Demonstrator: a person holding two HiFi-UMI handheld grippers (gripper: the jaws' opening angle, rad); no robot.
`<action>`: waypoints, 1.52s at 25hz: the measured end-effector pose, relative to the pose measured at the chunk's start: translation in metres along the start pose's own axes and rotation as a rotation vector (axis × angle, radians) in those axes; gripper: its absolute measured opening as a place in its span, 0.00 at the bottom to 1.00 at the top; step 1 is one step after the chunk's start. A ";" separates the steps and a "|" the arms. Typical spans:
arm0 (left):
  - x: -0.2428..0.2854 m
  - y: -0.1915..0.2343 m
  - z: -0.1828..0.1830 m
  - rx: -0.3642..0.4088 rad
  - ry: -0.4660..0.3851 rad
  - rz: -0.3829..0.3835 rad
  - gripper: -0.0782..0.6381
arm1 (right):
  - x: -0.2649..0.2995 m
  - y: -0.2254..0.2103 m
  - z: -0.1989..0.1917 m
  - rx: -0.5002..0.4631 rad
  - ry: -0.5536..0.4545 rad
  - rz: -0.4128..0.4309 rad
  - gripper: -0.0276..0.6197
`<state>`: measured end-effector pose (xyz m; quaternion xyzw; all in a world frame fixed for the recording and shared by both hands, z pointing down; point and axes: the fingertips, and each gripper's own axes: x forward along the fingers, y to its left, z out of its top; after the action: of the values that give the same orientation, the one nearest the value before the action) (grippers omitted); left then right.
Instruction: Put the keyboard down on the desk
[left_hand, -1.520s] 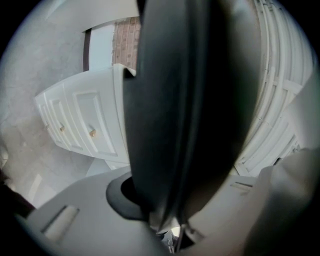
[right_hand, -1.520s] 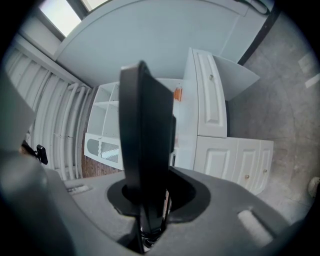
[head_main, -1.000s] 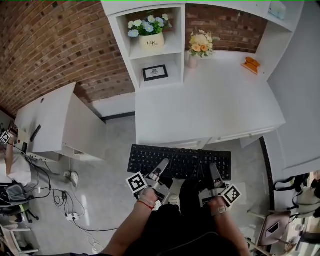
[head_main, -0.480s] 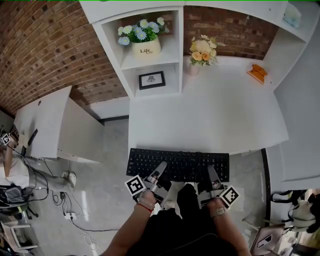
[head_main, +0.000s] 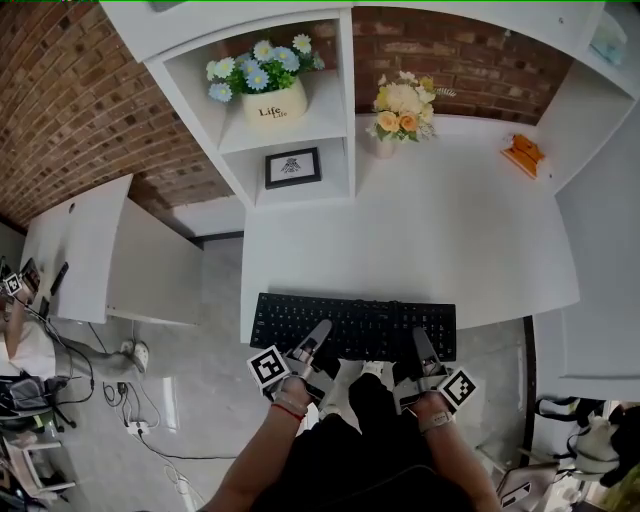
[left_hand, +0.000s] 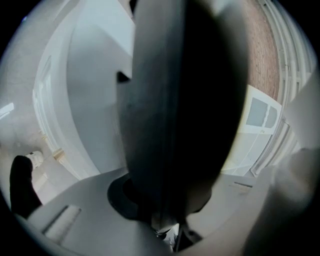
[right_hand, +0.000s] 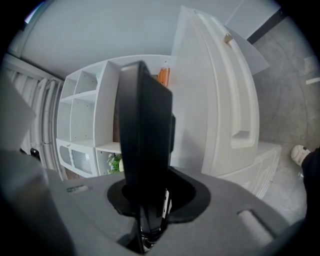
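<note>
A black keyboard (head_main: 352, 327) is held level in the air, its far edge over the near edge of the white desk (head_main: 430, 235). My left gripper (head_main: 318, 333) is shut on the keyboard's near edge left of the middle. My right gripper (head_main: 421, 341) is shut on the near edge toward the right end. In the left gripper view the keyboard (left_hand: 182, 110) fills the frame edge-on between the jaws. The right gripper view also has the keyboard (right_hand: 145, 145) edge-on, clamped at the jaws' base, with the desk's shelves behind.
On the desk's back stand a vase of peach flowers (head_main: 400, 105), an orange object (head_main: 524, 155), and a shelf unit with a flower pot (head_main: 270, 95) and a framed picture (head_main: 292, 167). A white side cabinet (head_main: 115, 250) stands to the left. Cables lie on the floor.
The keyboard and both grippers have moved forward toward the desk; the keyboard's far edge has come from just in front of the desk's front to over its near edge. Both grips are unchanged.
</note>
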<state>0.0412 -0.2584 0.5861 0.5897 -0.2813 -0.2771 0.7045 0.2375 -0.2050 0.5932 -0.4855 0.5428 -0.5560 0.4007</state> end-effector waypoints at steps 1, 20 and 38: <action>0.004 0.001 0.001 0.002 0.000 0.005 0.20 | 0.003 -0.001 0.003 0.005 0.002 -0.003 0.15; 0.080 0.001 0.026 -0.016 -0.046 0.047 0.20 | 0.078 -0.006 0.054 0.059 0.064 -0.072 0.15; 0.127 0.006 0.051 0.038 -0.033 0.126 0.22 | 0.128 -0.009 0.080 0.133 0.085 -0.203 0.14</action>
<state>0.0921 -0.3831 0.6086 0.5796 -0.3347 -0.2366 0.7044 0.2895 -0.3458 0.6104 -0.4862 0.4692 -0.6486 0.3504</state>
